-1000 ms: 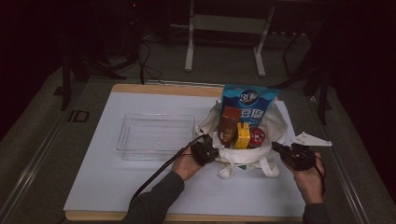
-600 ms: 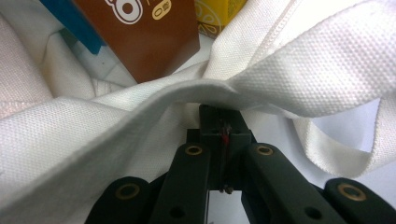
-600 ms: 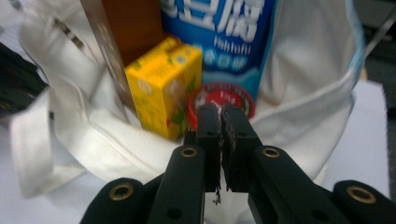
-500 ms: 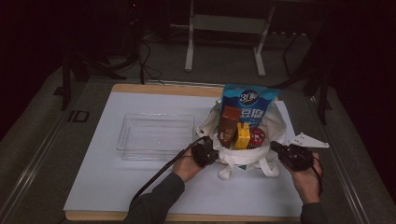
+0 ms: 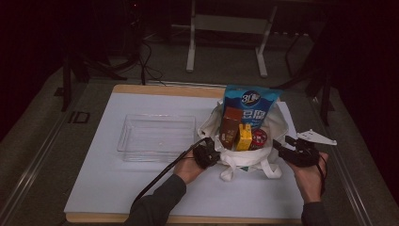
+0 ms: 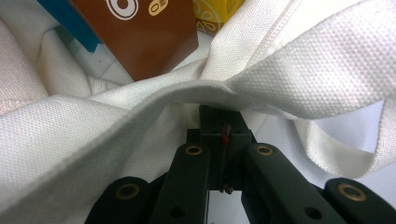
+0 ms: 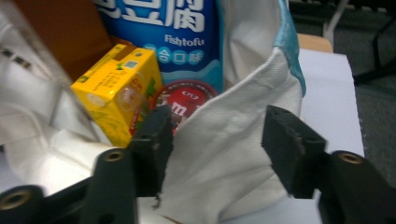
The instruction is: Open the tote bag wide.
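The white bag (image 5: 244, 155) sits on the table (image 5: 141, 188), still full of snacks. The left tongs (image 6: 219, 140) are clamped on its rim; the right tongs (image 7: 215, 140) gape around the opposite edge, not yet closed, and nothing is in the clear tray (image 5: 157, 134).

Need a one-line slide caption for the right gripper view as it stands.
Open right gripper straddles the white tote bag's rim, beside a yellow carton, red tin and blue snack pack.

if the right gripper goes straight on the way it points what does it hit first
Most likely the white canvas tote bag: its rim already lies between the open jaws of the right gripper. The red round candy tin sits just behind.
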Tool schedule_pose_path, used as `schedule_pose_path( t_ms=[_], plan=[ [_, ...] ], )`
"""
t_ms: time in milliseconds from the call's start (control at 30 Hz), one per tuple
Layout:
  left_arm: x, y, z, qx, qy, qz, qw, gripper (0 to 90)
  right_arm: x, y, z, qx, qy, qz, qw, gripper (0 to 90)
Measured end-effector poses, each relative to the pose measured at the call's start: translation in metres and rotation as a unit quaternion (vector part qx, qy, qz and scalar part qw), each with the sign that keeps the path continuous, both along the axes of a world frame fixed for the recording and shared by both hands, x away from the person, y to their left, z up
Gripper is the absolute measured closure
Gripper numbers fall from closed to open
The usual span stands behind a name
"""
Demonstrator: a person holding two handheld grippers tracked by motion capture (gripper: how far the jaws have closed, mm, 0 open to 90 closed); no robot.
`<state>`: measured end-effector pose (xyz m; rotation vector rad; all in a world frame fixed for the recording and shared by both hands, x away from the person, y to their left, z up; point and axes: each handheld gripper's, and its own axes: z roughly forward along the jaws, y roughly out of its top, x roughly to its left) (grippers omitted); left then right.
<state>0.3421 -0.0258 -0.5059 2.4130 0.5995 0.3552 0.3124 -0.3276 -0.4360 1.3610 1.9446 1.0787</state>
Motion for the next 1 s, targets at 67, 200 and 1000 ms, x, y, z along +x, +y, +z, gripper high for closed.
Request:
schedule_pose_path(
  t_ms=[67,200,1000],
  plan=[
    [0.000,0.000,0.000,-0.001,0.001,-0.001,1.0000,89.8,0.002,0.001,-0.001,0.007,-0.002,-0.003,1.0000,41.4],
    [0.000,0.000,0.000,-0.001,0.001,-0.001,1.0000,89.8,0.007,0.004,-0.002,-0.003,0.003,-0.011,0.9999,47.5],
    [0.000,0.000,-0.001,-0.003,0.003,0.001,1.0000,89.8,0.031,-0.002,-0.003,-0.023,0.011,-0.048,0.9985,82.7]
  ],
)
